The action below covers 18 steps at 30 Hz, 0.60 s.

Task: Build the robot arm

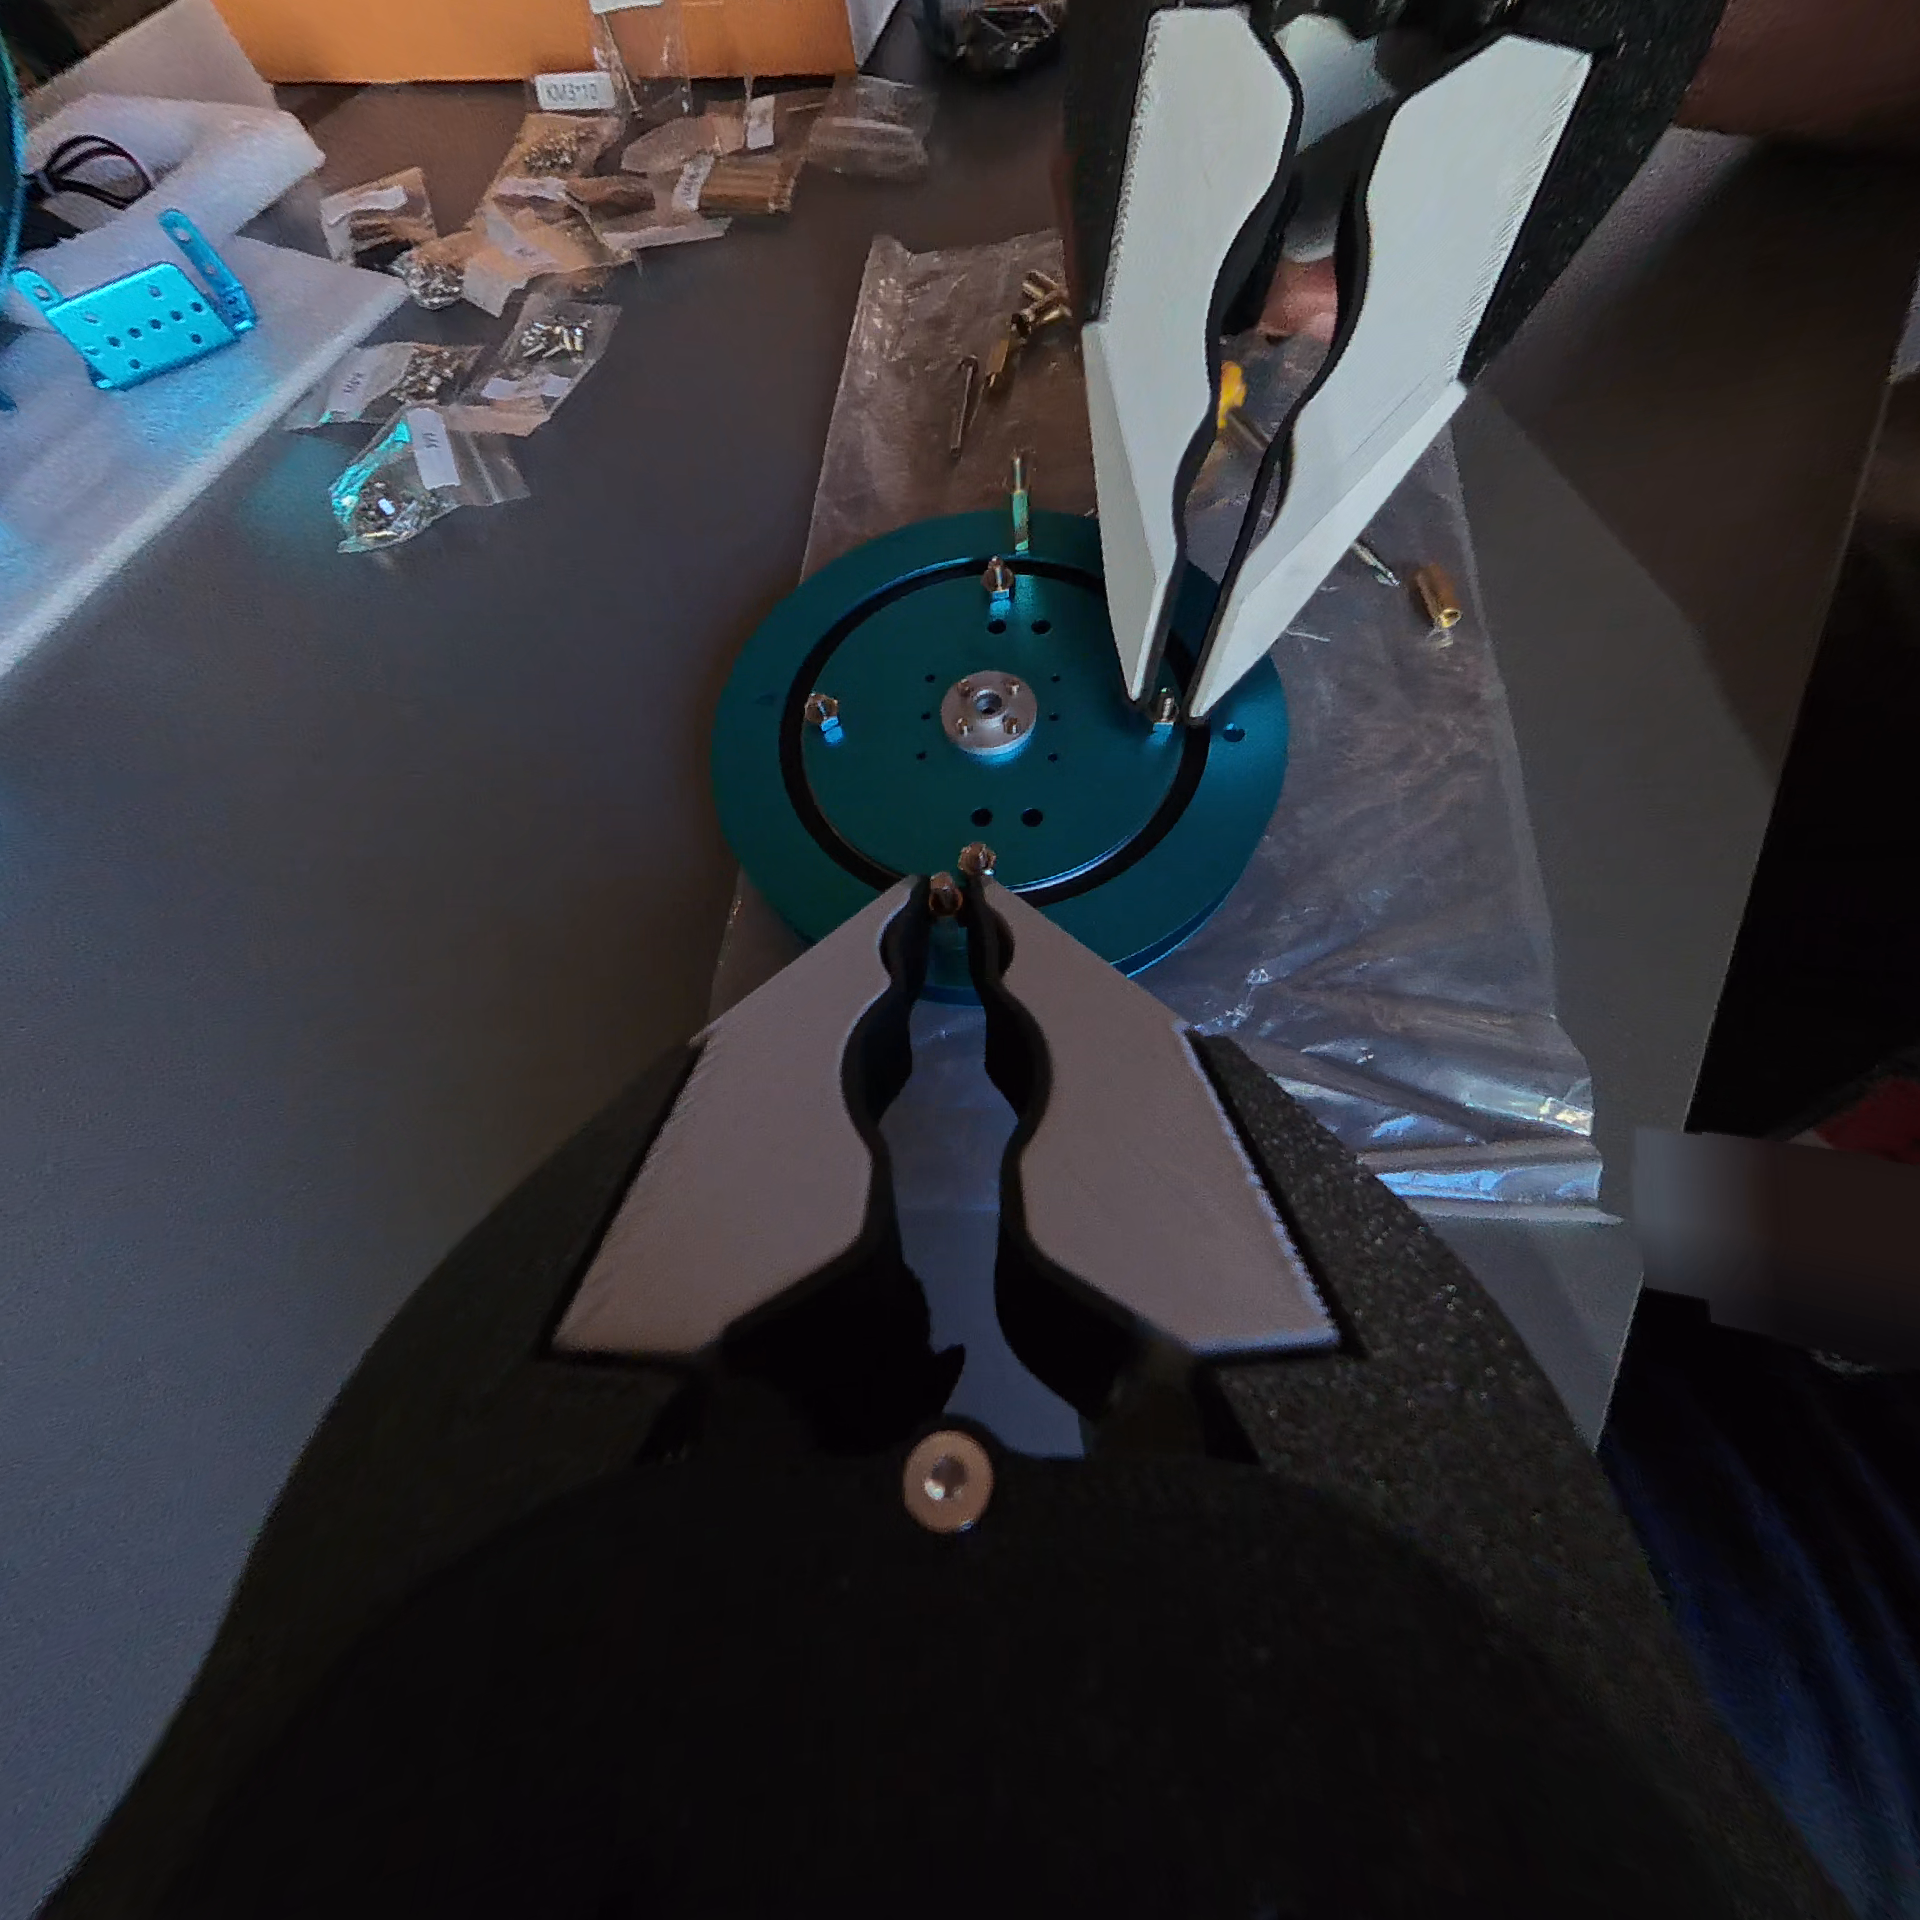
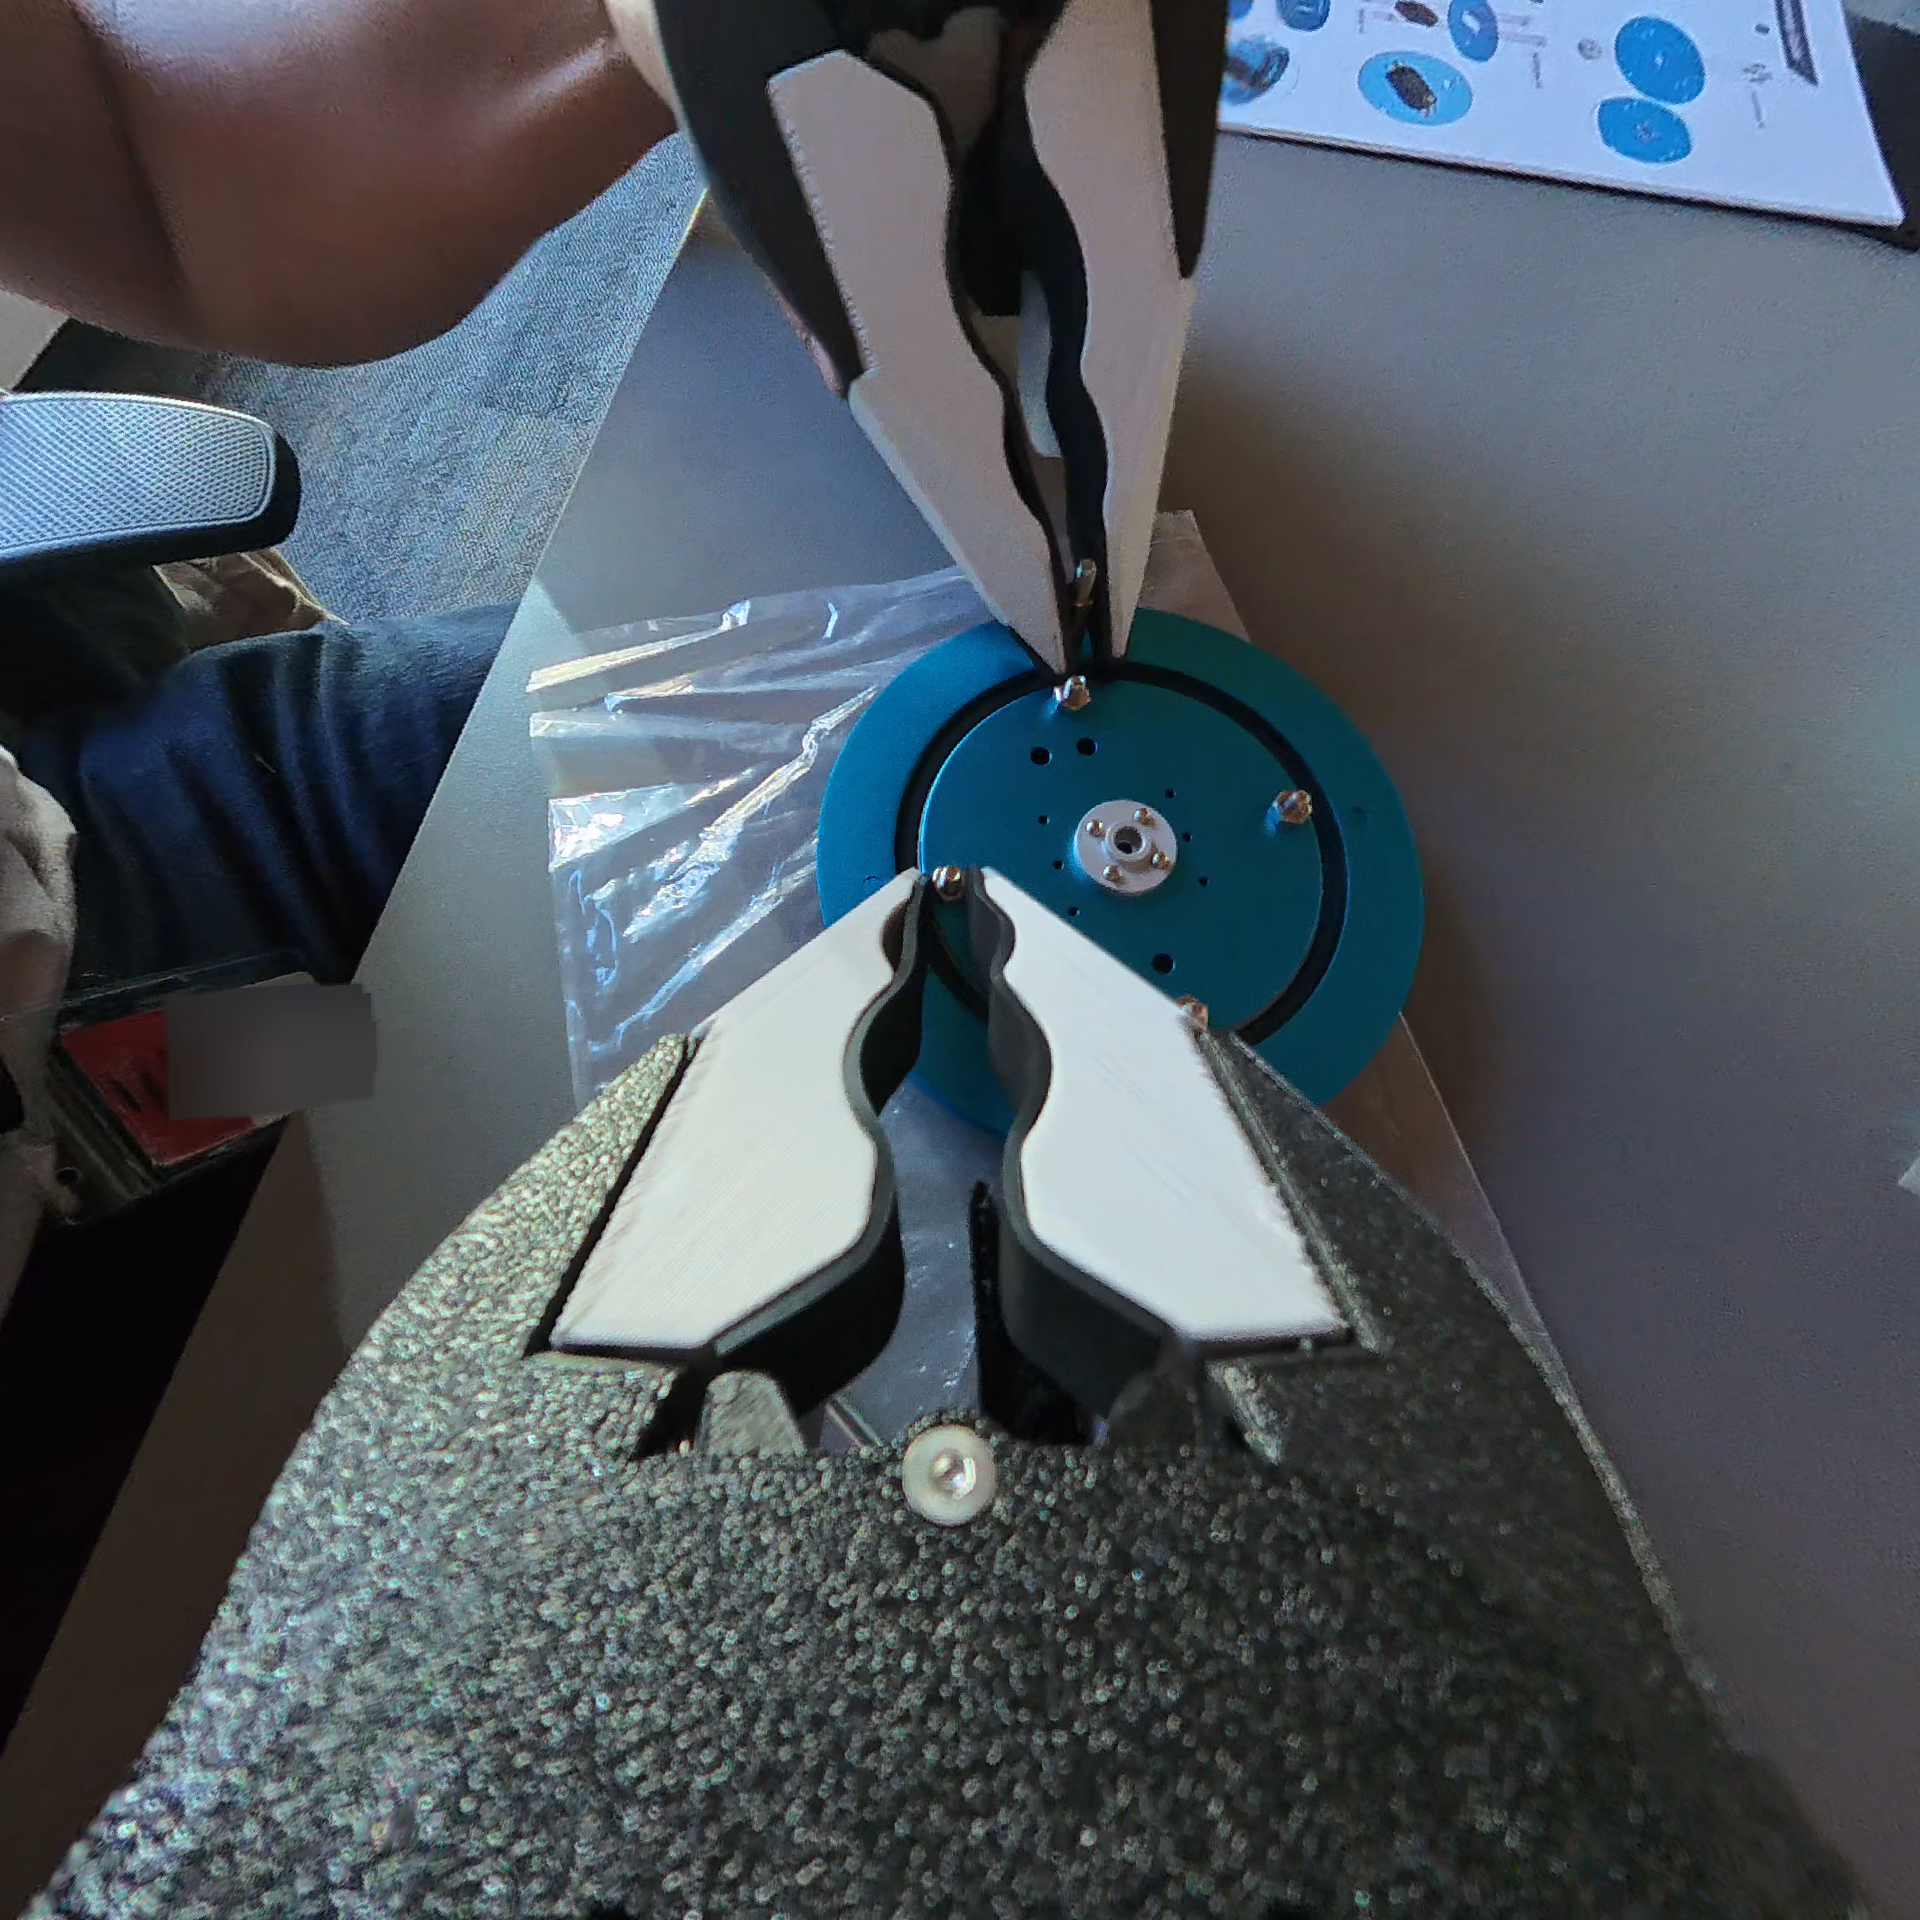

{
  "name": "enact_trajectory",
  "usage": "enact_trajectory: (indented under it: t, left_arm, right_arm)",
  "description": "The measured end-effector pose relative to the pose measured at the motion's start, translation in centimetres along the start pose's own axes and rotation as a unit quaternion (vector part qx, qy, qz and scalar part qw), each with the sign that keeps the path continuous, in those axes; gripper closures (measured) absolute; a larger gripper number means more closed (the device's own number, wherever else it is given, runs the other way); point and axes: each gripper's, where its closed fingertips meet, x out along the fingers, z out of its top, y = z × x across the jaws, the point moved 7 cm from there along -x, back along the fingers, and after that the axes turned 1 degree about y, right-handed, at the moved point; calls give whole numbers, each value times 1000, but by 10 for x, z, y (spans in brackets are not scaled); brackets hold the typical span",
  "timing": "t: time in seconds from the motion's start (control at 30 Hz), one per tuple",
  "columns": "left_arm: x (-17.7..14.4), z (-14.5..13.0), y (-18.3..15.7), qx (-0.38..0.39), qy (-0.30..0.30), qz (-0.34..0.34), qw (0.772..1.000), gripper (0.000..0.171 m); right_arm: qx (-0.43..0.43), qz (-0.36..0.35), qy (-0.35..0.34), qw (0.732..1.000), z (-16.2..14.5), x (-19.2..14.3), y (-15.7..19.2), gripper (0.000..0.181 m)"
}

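Black textured housing fills the foreground of each wrist view, with a silver screw at its middle and two white fingers tapering forward. Across a grey table, a blue disc lies flat on a clear plastic bag, close to the table's edge. Its inner plate is ringed by a black groove, carries a silver hub at the centre and has small brass standoffs set upright around the plate's edge.

Nearly closed, the left gripper has its tips pinched around a brass standoff at the near rim of the disc, just beside a second standoff seated in the plate. From the right wrist view this gripper comes down from above and hides part of the far rim of the disc.

Reaching in from the opposite side, the right gripper has a narrow gap between its tips, which flank another seated standoff; whether the pads press on it cannot be told. Its fingers cover part of the disc's rim.

Loose brass pieces lie on the bag beyond the disc. Farther off are small packets of hardware, a blue perforated bracket and an orange box. A printed sheet lies at the far right of the right wrist view, with a chair armrest off the table's edge
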Motion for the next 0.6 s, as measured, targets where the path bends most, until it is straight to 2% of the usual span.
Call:
enact_trajectory:
  t: [0.23, 0.6]
  left_arm:
    - [2, 4, -18, -13, 7, 104, 994, 167]
    - [3, 4, -21, -20, 11, 112, 993, 165]
  right_arm:
    - [26, 13, 11, 1000, 0, 0, 3, 177]
    - [18, 9, 8, 1000, 0, -3, 2, 178]
